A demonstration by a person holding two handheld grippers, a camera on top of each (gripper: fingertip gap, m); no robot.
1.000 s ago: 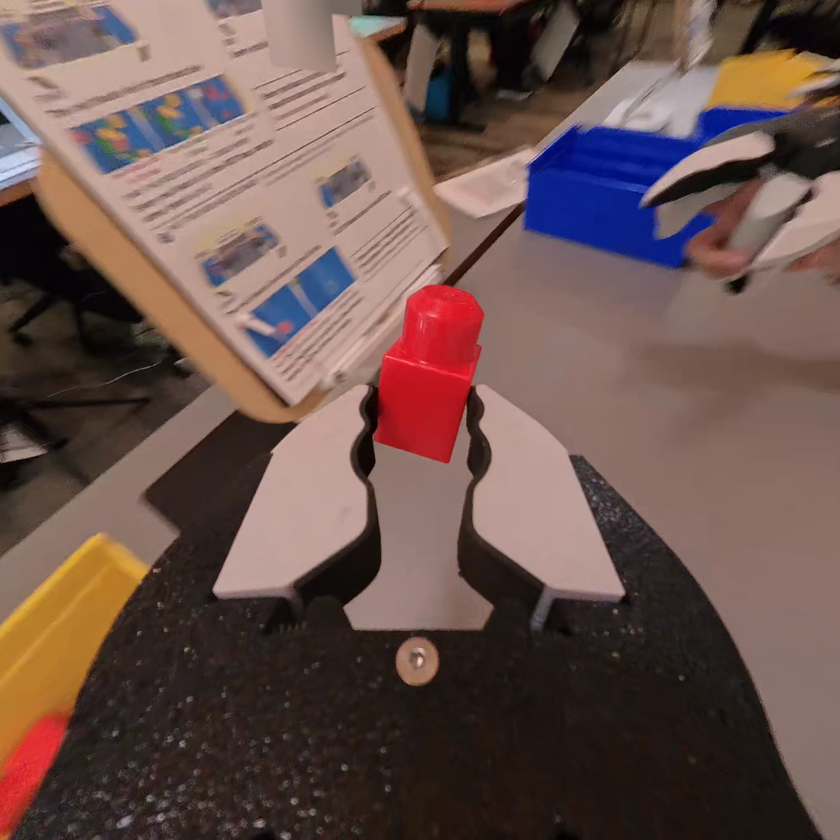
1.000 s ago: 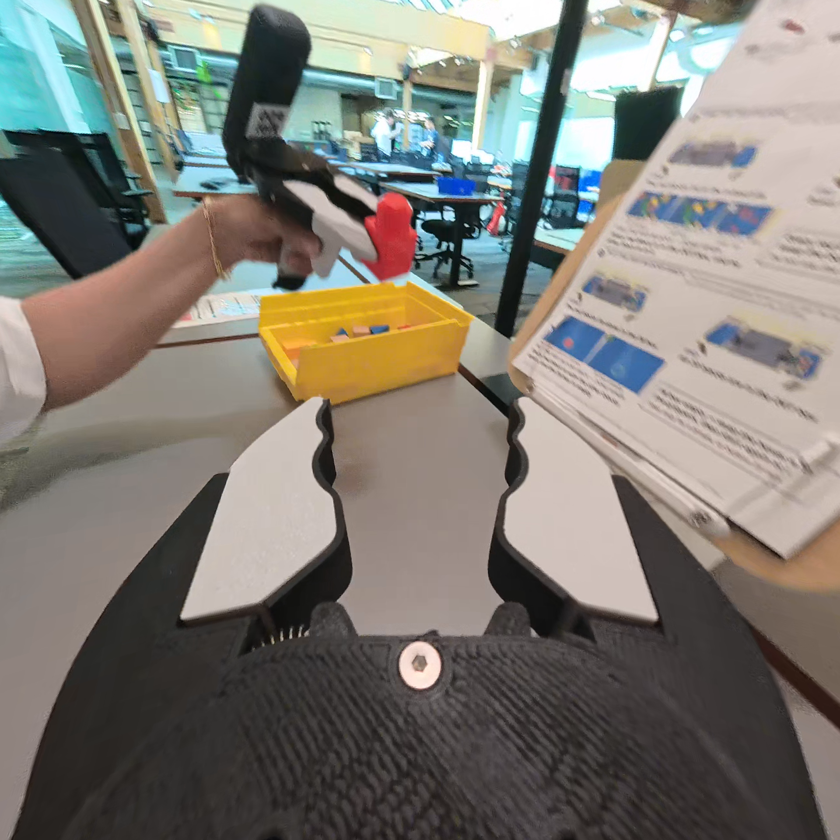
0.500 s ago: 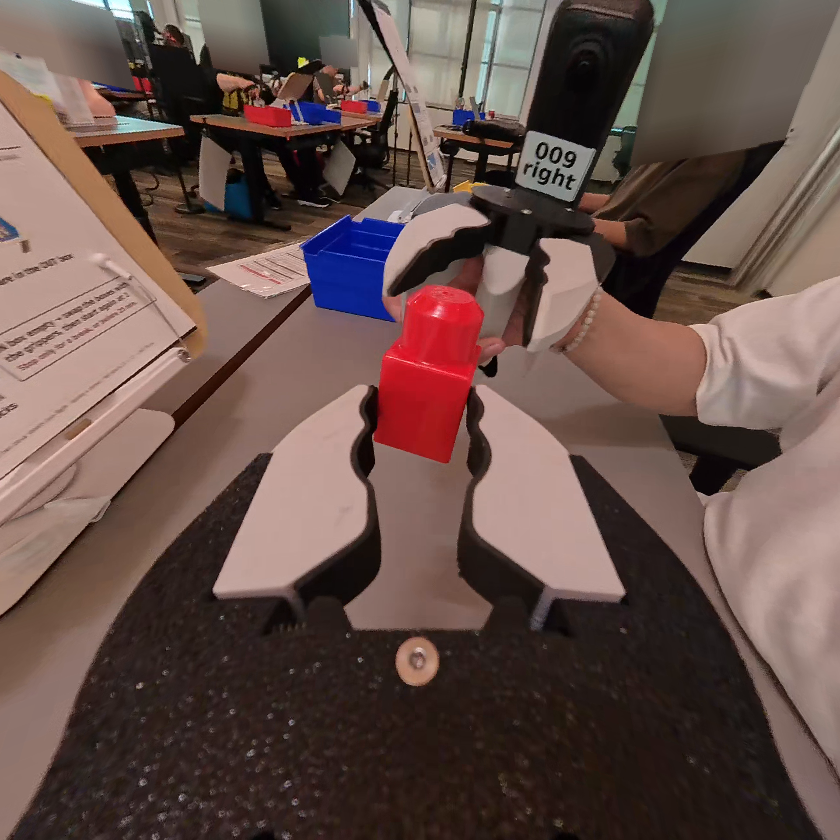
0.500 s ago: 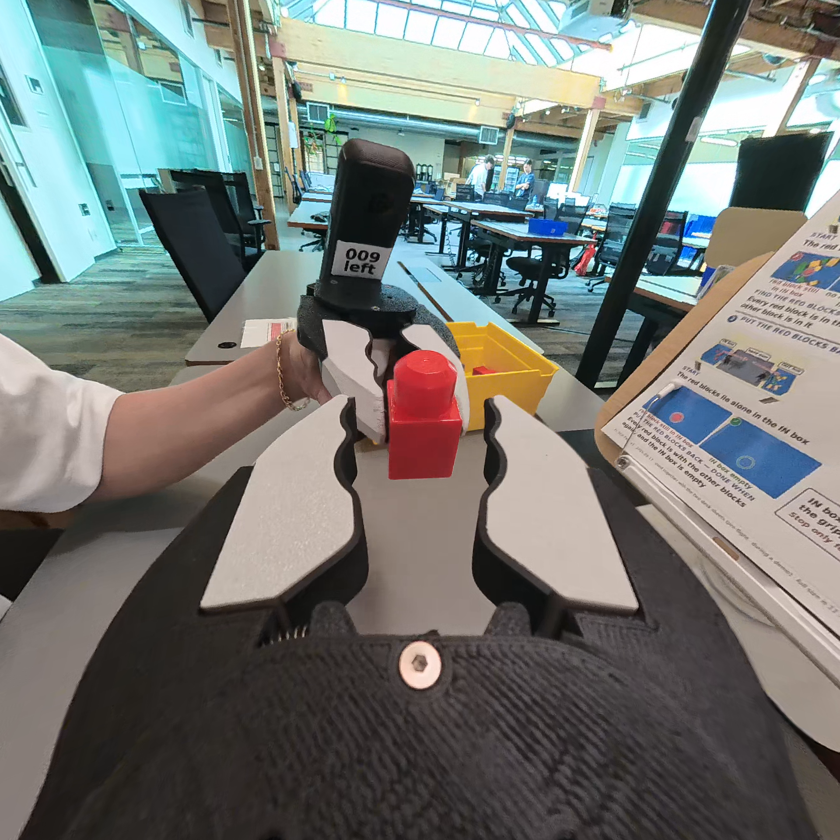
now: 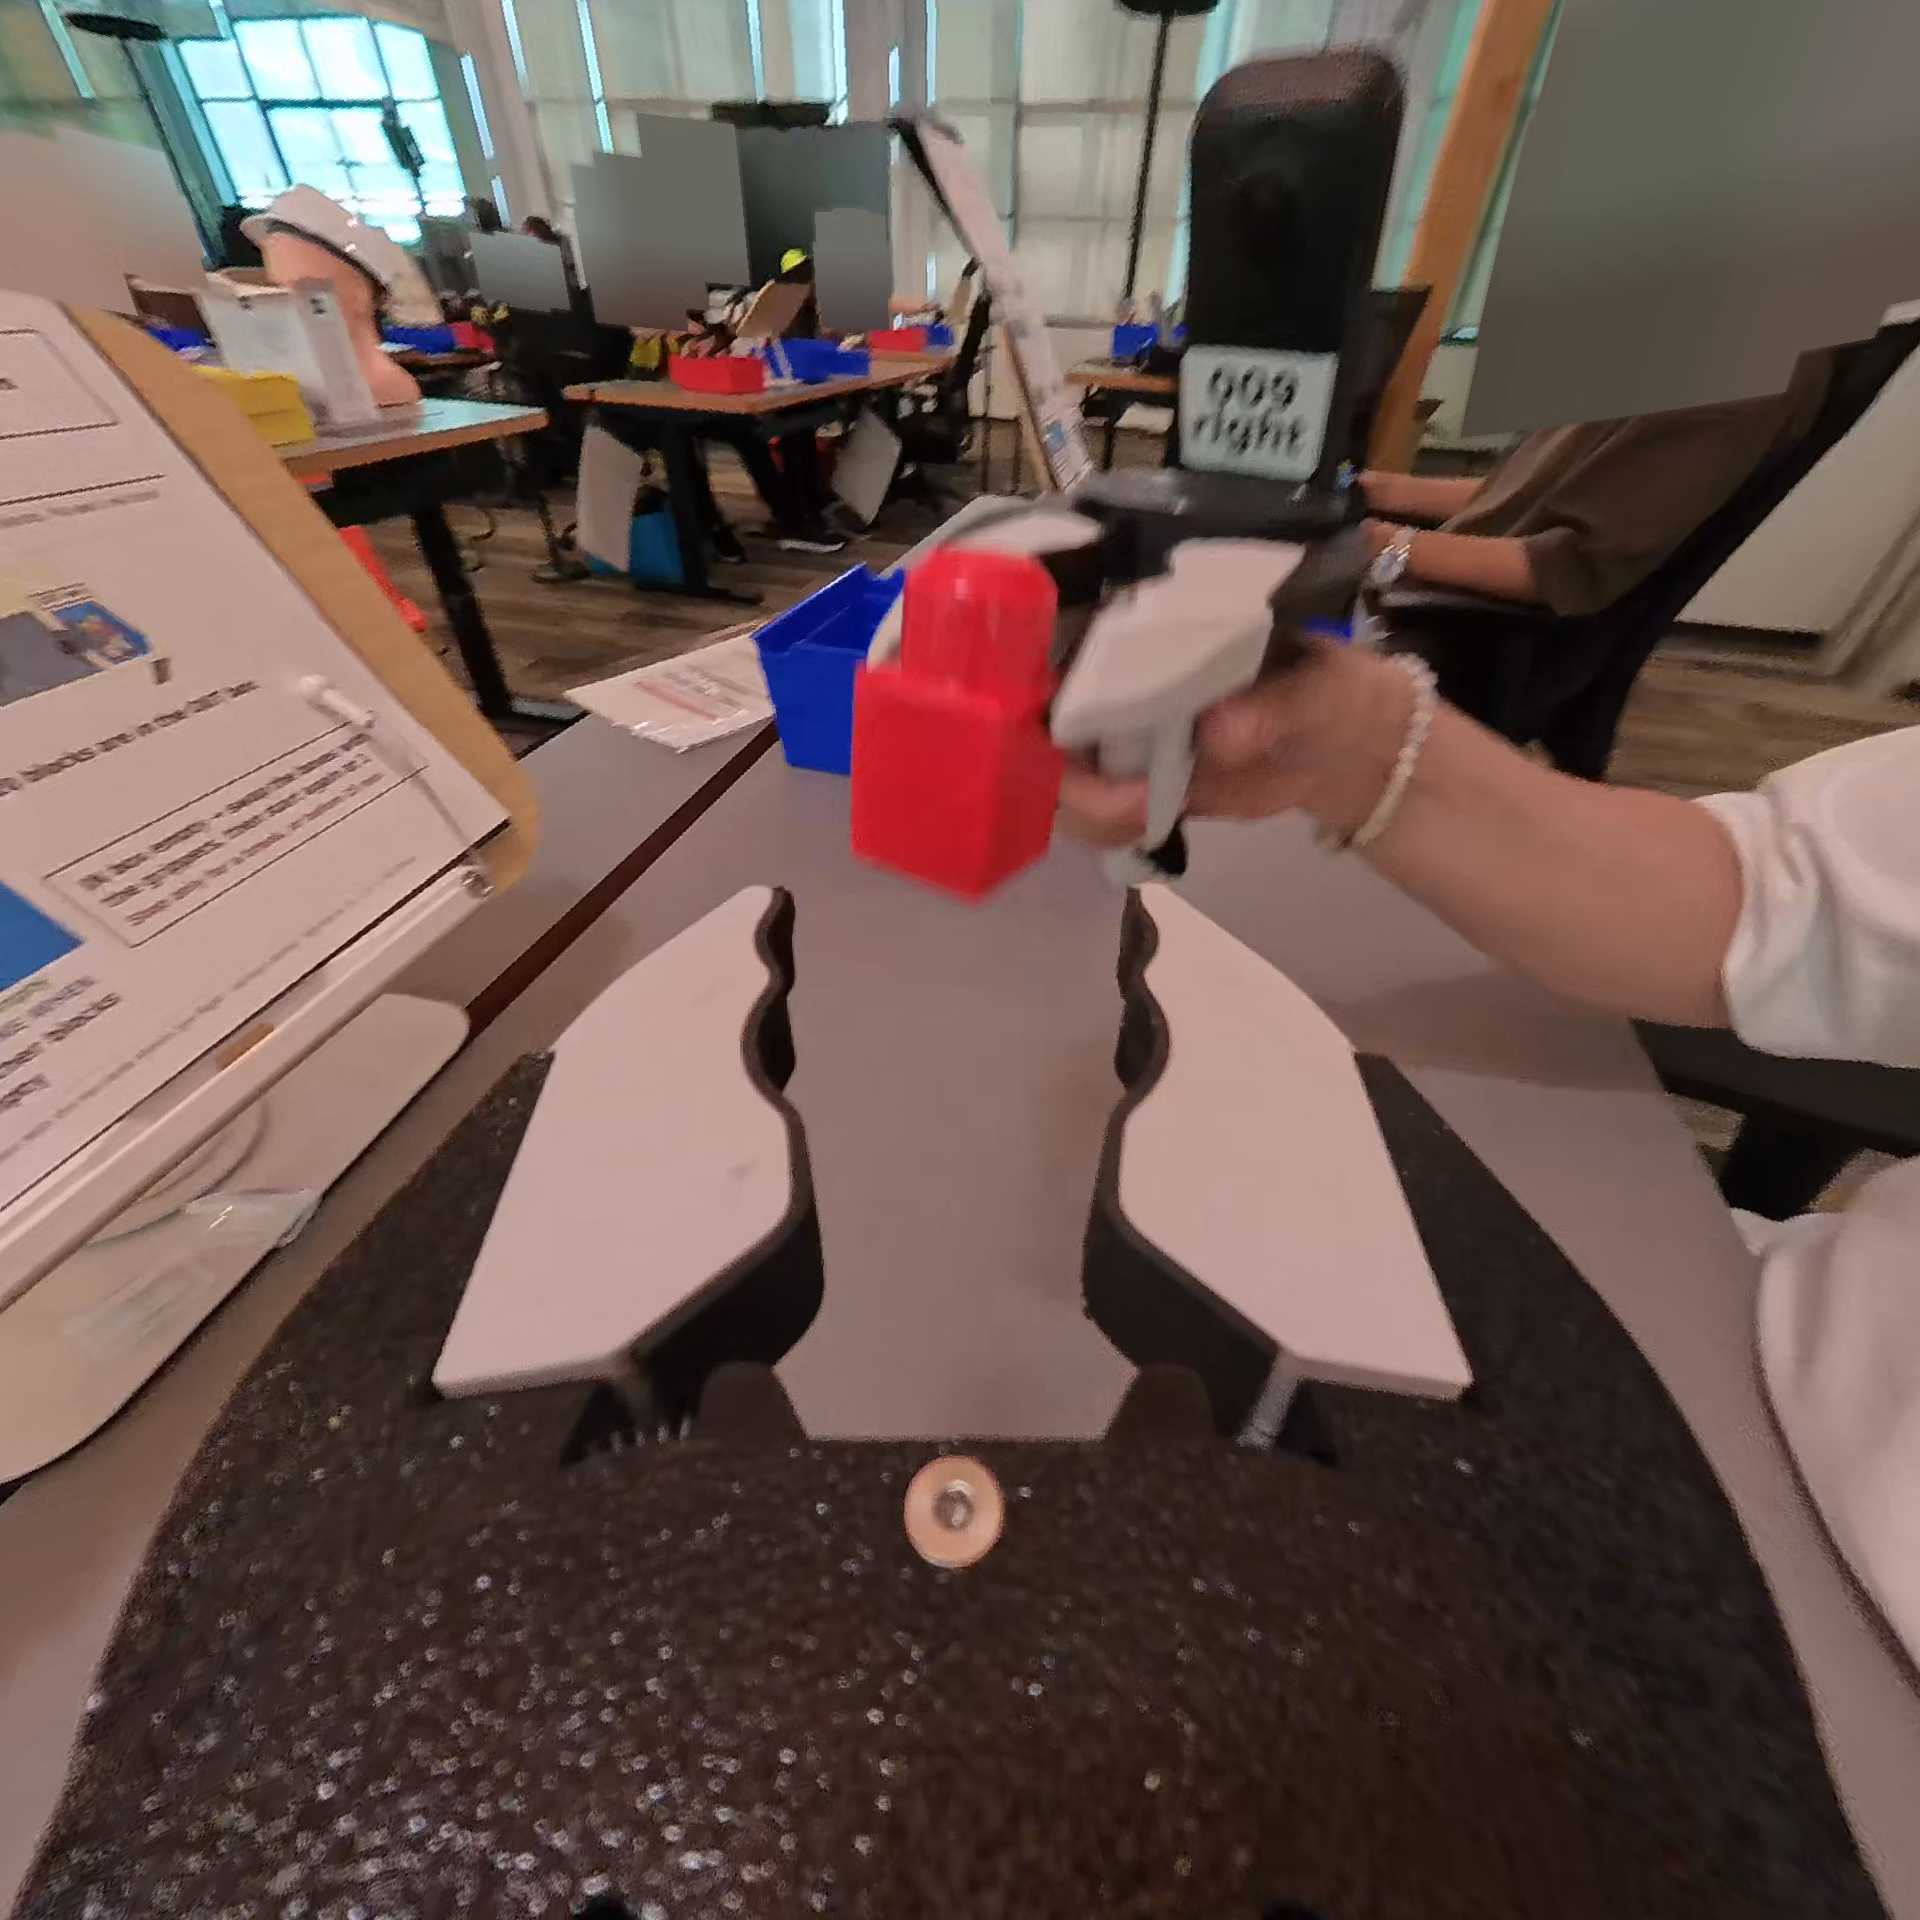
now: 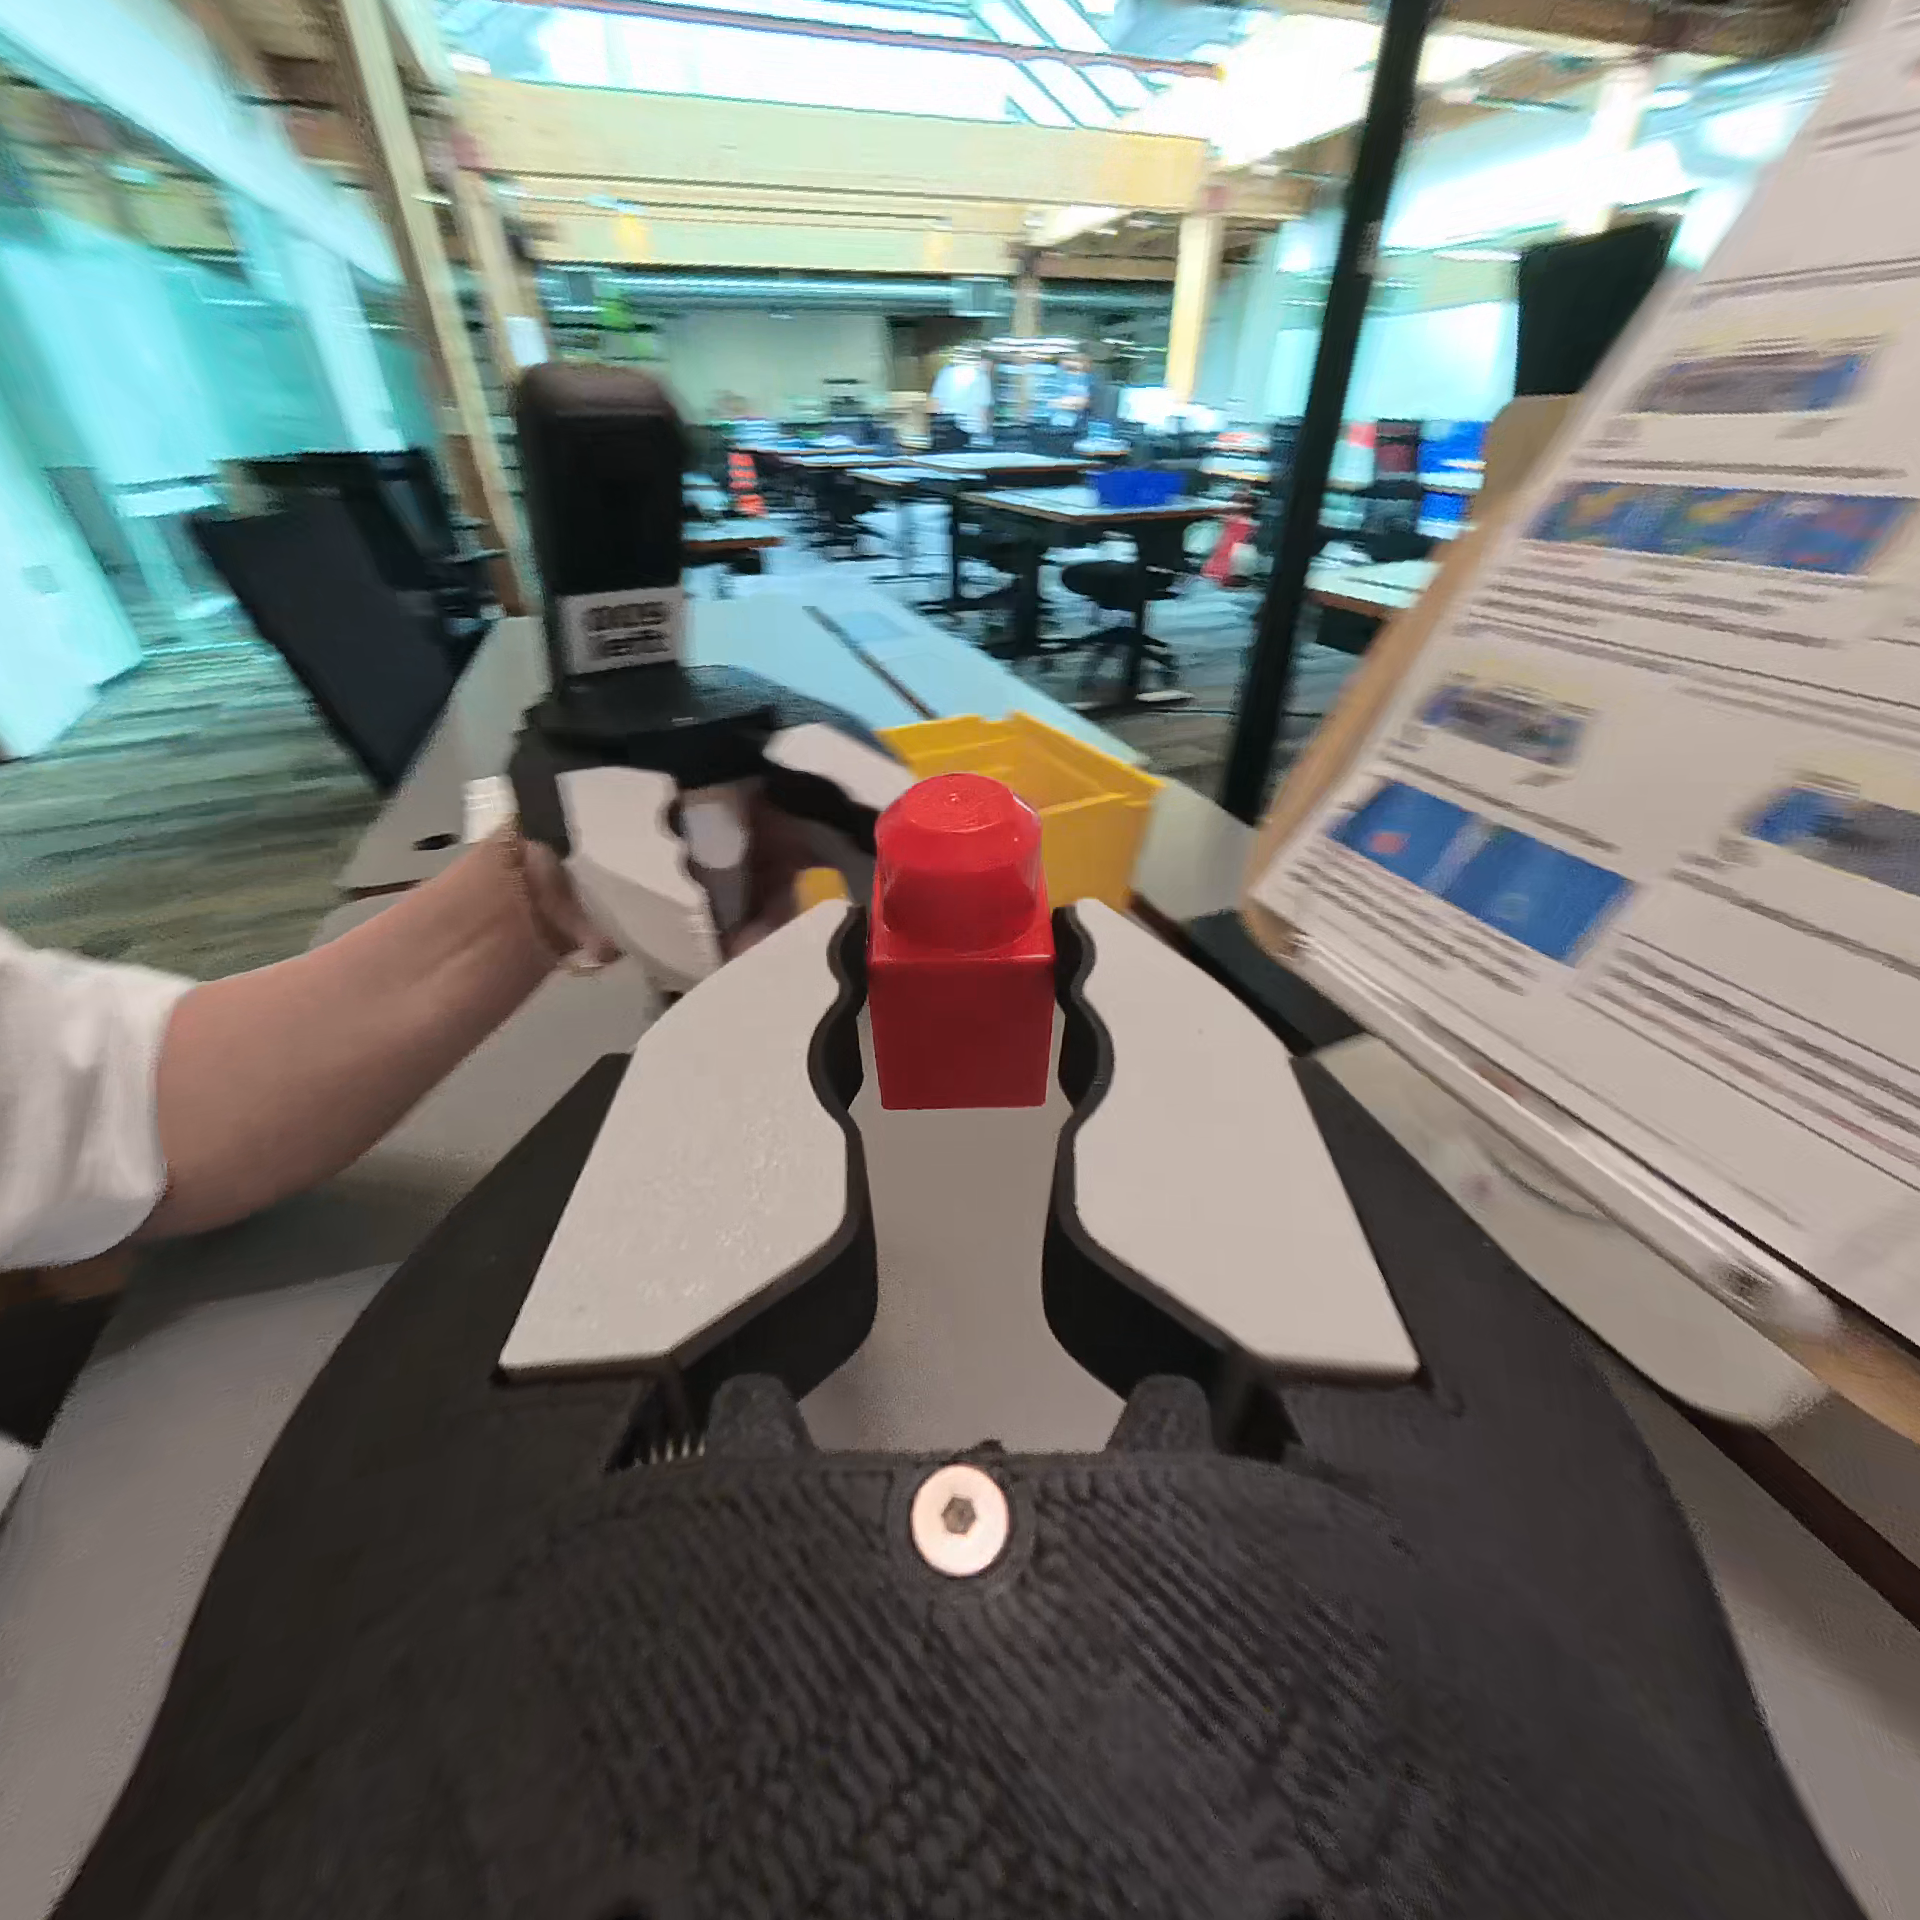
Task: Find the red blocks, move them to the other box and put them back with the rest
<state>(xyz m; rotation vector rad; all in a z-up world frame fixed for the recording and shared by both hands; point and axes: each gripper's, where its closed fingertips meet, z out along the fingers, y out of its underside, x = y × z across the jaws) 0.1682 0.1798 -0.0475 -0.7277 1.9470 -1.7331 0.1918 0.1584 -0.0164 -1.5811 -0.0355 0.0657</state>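
The right gripper [image 6: 961, 977] pinches the red block [image 6: 961, 997] upright by its square base, both pads pressed on its sides, well above the tabletop [image 6: 966, 1247]. The left gripper [image 5: 956, 935] stands spread and empty just short of the block, likely a mid-air handover toward the blue box [image 5: 816, 675] ahead of it; the yellow box [image 6: 1081, 800] lies beyond the right gripper.

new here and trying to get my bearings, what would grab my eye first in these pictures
The bright red plastic block with a round stud on top stands out, clamped upright between the right gripper's grey fingers above the grey table. The left gripper sits open with nothing between its fingers. Behind are a yellow plastic bin and a blue plastic bin, and a printed instruction sheet on a board leans alongside.
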